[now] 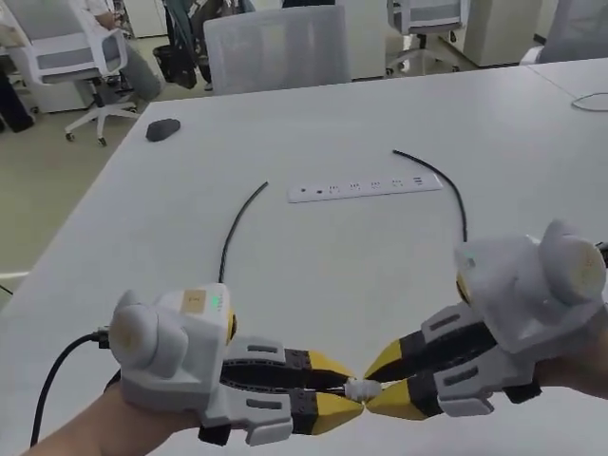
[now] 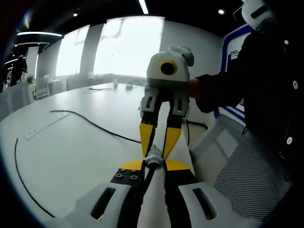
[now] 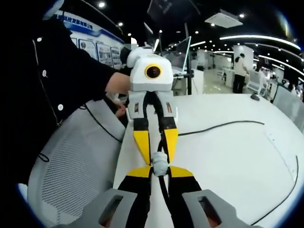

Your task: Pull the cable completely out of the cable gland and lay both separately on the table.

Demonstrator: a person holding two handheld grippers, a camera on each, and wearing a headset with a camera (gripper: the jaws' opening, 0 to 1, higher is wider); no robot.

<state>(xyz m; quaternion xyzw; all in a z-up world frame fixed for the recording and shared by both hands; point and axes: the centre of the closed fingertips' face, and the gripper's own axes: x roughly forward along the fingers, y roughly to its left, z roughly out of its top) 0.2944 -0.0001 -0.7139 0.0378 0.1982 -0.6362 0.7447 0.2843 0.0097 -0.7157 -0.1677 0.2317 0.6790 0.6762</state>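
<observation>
White plastic marks the cable gland (image 1: 361,388), held over the near edge of the table (image 1: 323,275) at the spot where my two tools meet nose to nose. My left gripper (image 1: 350,392) has its jaws pressed in on the black cable (image 1: 285,382), which runs back between them towards my hand. My right gripper (image 1: 373,388) comes in from the other side and, as far as I can read it, is pinched on the gland's body. The tips crowd each other so closely that I can't be fully sure where one grip ends and the other begins.

I judge this to be the start of the pull: both holds are taken, and the cable is not yet out. The next move calls for drawing my hands straight apart along the cable's line, with the right hand's grip firm enough that the gland doesn't slip or twist. After that, each piece goes down on its own bare patch of table.

As for containers, the gland is the one thing here that holds another, with the cable threaded through it. Farther out lie a white power strip (image 1: 366,187) and two loose black leads (image 1: 233,233), well apart from my work.
</observation>
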